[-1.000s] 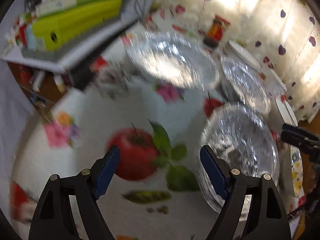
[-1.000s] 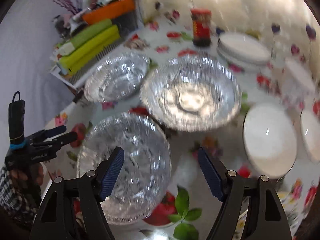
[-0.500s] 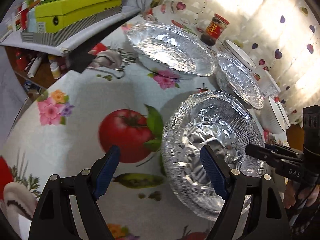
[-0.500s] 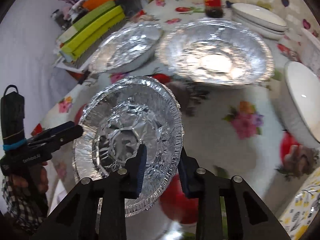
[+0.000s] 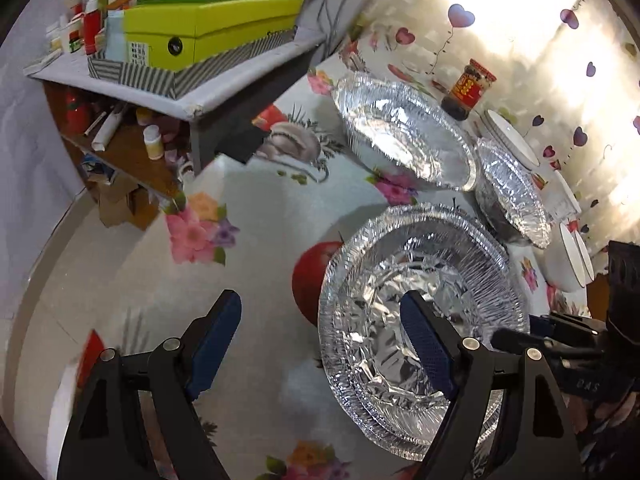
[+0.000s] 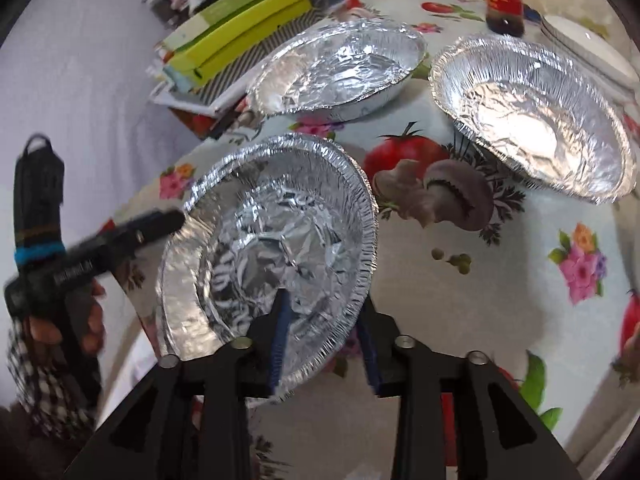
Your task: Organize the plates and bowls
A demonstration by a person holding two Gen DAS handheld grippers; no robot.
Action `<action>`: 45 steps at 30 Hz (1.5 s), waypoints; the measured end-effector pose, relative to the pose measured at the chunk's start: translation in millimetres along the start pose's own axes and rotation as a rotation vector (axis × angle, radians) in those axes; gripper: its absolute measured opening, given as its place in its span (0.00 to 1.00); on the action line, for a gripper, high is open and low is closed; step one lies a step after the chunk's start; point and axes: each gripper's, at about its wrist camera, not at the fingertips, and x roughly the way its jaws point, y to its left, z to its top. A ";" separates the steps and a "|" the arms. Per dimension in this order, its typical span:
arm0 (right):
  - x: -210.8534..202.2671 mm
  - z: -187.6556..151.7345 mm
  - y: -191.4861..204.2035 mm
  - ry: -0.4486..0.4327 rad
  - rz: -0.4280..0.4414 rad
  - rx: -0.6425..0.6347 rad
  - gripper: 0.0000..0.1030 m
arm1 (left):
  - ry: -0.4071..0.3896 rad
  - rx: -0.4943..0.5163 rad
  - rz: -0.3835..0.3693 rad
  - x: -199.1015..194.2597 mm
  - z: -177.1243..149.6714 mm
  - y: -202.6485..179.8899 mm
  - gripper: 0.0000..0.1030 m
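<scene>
Foil bowl (image 6: 272, 248) pinched by right gripper (image 6: 324, 340); jar label (image 5: 472, 84) unreadable.

We see a worktop (image 5: 256, 216) under a cloth printed with flowers, tomatoes and mushrooms. A dark sauce jar (image 5: 466, 90) with a red label stands near the bright heart-patterned curtain (image 5: 540, 40). Green boxes (image 5: 208, 28) lie stacked on a shelf (image 5: 224, 84) beside the worktop.

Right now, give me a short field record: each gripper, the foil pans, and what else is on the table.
left gripper: open, empty
right gripper: shut on near foil pan rim
other foil pans: two, far left, far right
jar: upright, behind pans
white plates: stacked beside the jar
tablecloth: fruit and flower print
</scene>
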 end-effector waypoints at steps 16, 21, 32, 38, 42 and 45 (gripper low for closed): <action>-80.6 96.3 -46.2 -0.192 -0.131 -0.096 0.66 | -0.133 0.035 0.019 -14.3 92.0 -2.4 0.80; -68.7 126.6 -57.4 -0.191 -0.139 -0.137 0.66 | -0.095 0.036 0.033 12.5 113.1 -4.3 0.80; 6.8 181.2 -67.9 -0.115 -0.146 -0.132 0.66 | 0.000 0.005 0.033 62.0 118.6 -1.7 0.80; 37.3 188.5 -68.0 -0.091 -0.152 -0.134 0.66 | 0.017 -0.014 0.019 71.8 118.5 1.6 0.80; 44.4 189.5 -66.0 -0.093 -0.156 -0.139 0.66 | 0.022 -0.014 0.012 74.2 117.4 1.3 0.80; 45.2 189.5 -64.2 -0.105 -0.171 -0.152 0.61 | 0.027 -0.015 0.001 76.2 116.6 1.2 0.80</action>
